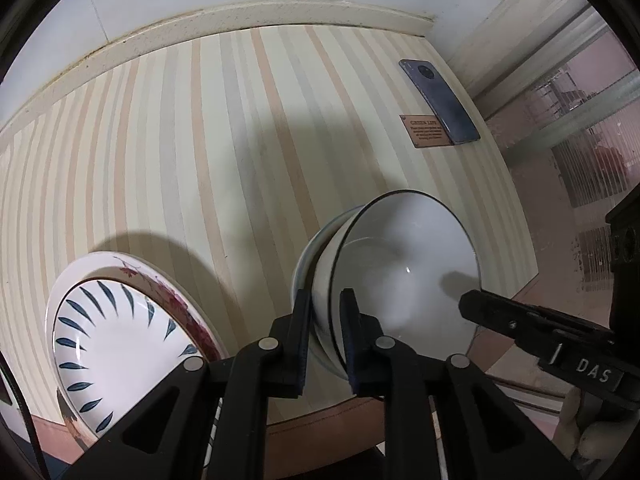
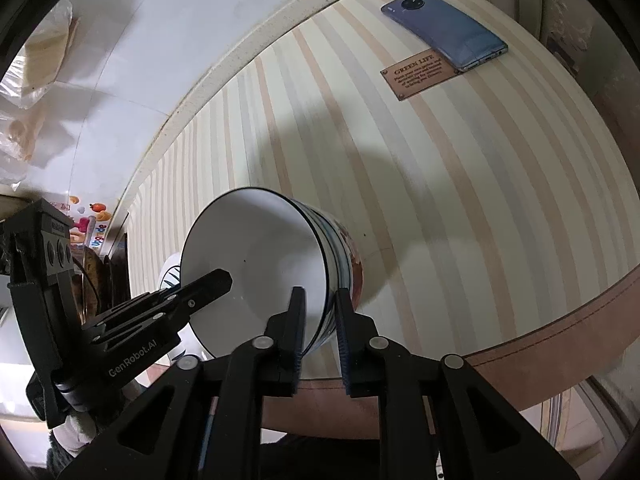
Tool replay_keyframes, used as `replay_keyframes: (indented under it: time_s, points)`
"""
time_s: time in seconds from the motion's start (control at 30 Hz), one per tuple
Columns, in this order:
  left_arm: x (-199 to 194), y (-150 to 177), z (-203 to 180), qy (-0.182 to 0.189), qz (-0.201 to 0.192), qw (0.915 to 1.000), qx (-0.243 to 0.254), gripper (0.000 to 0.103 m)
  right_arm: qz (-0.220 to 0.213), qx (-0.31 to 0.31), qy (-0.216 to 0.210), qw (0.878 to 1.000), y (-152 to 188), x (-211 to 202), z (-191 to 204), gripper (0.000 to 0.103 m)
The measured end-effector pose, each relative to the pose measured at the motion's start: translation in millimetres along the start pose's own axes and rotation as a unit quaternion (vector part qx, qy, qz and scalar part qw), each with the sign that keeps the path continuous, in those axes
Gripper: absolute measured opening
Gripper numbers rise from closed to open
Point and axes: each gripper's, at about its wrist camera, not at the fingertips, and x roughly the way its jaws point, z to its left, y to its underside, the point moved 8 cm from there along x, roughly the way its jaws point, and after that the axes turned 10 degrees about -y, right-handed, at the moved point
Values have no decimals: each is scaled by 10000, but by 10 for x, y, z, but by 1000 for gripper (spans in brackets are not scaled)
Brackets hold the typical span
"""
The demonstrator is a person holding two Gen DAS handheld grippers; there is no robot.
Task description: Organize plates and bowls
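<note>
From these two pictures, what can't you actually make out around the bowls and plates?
- How many bowls are nested: both views, the top bowl hides the ones beneath.
- Leaf-patterned plate: left view, cut off by the picture's lower edge and the left gripper; the flowered plate under it shows only its rim.
- Plaque small print: too small.

A small brown plaque [image 2: 420, 76] lying on the striped surface [image 2: 440, 200] is headed "GREEN LIFE"; its smaller lines are too fine to read. The left gripper [image 2: 218, 280] carries "GenRobot.AI", and the right gripper [image 1: 470, 306] shows "DAS".
</note>
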Motion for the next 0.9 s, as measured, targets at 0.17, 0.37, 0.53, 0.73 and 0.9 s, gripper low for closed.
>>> replay_keyframes:
  time_s: [0.17, 0.37, 0.53, 0.73, 0.9]
  points:
    - [-176, 8, 31, -104, -141, 9998, 44, 16, -95, -80, 115, 9999, 1, -170, 64, 38]
    - [-626, -8, 48, -258, -601, 9976, 224, 18, -374, -474, 529, 9968, 53, -523, 281, 60]
    - [-996, 57, 7, -252, -852, 9947, 521, 40, -587, -747, 661, 9933, 191, -838, 558, 83]
    - [-1347, 98, 0, -22, -1170, 9915, 570, 85, -979, -853, 439, 9906, 377, -1199, 861, 96]
    - [-1571, 102, 2, 111, -1365, 9894, 489, 97, -1223, -1102, 827, 9829, 458, -1396, 993, 100]
